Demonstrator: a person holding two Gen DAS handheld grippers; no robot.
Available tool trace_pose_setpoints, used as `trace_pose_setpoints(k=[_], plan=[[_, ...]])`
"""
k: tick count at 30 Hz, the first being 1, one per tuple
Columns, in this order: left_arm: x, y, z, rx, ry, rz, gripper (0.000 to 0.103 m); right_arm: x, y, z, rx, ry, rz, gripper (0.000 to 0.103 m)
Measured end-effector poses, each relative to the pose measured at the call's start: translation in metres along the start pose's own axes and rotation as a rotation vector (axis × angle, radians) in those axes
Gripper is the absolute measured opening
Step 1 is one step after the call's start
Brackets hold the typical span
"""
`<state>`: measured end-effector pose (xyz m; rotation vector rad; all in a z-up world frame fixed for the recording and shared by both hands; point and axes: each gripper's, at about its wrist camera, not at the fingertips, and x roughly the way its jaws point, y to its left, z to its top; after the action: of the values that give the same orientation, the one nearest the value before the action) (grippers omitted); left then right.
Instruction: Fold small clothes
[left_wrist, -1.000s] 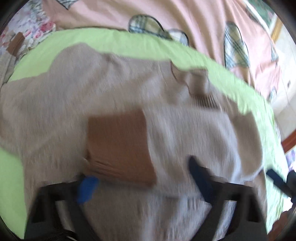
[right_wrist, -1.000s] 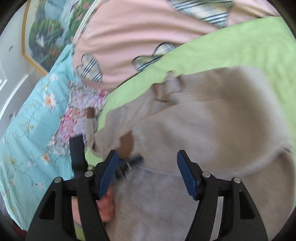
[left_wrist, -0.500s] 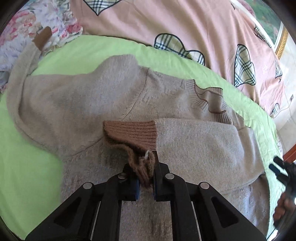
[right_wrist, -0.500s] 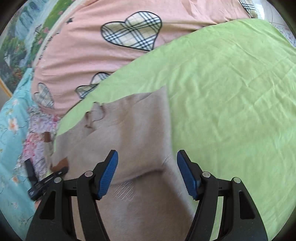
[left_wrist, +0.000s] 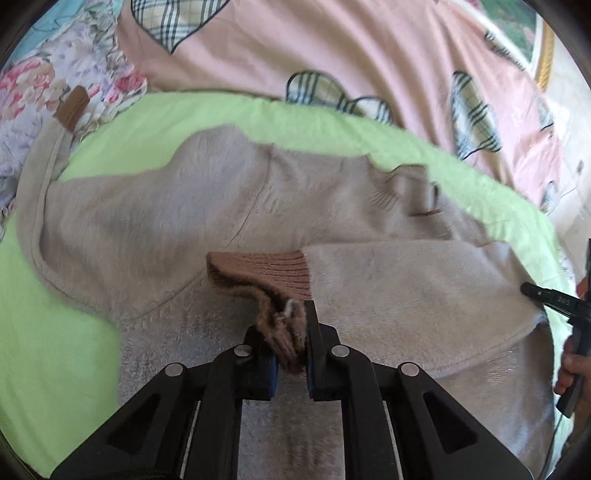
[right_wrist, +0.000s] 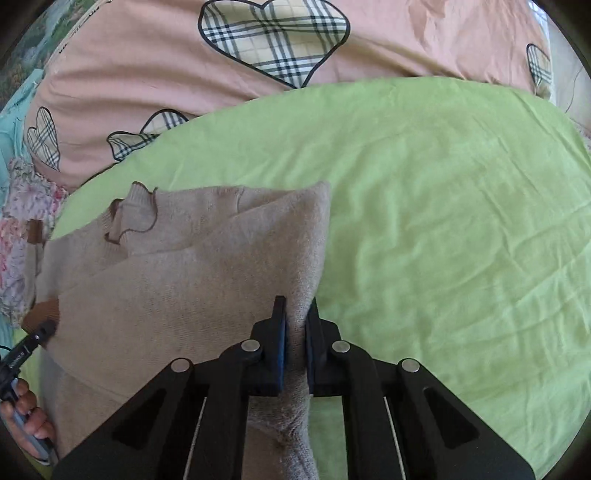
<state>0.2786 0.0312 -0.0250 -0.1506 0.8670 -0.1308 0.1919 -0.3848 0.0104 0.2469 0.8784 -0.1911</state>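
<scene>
A beige sweater (left_wrist: 155, 229) lies spread on the green sheet (right_wrist: 443, 206) of a bed, its collar (left_wrist: 413, 188) toward 1 o'clock in the left wrist view. One sleeve (left_wrist: 406, 280) is folded across the body, and its brown cuff (left_wrist: 266, 271) sits near the middle of the garment. The left gripper (left_wrist: 290, 339) is closed tight on the cuff's lower edge — knit bunches up between the two fingers. The right gripper (right_wrist: 295, 332) is likewise clamped on the sweater's side edge, where the folded fabric meets the bare sheet at 3 o'clock. The other sleeve (left_wrist: 40, 177) trails off toward 10 o'clock onto a floral cover (left_wrist: 44, 74). A pink quilt (right_wrist: 147, 66) with plaid hearts lies beyond the sheet — at 12 o'clock in both views.
</scene>
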Motion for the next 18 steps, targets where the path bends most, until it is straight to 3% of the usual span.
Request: trace_pose_setpoints(k=[4,7,10,14,18], plan=[[-0.008,0.015,-0.006,-0.046,0.004,-0.002,0.026,0.009,0.001,-0.010,0.022,0.033,-0.021,0.015],[-0.026,0.025,-0.011,-0.036,-0.030,0.043,0.033,-0.020,0.001,-0.015,0.099,-0.033,0.013,0.029],[-0.045,0.046,-0.013,-0.070,-0.049,0.052,0.036,-0.051,0.019,-0.029,0.110,-0.095,0.105,0.055],[-0.060,0.074,-0.011,-0.107,-0.067,0.107,0.045,-0.062,0.053,-0.058,0.097,-0.053,0.240,0.057],[-0.067,0.108,0.003,-0.116,-0.086,0.214,0.071,-0.058,0.082,-0.090,0.085,0.011,0.353,0.057]])
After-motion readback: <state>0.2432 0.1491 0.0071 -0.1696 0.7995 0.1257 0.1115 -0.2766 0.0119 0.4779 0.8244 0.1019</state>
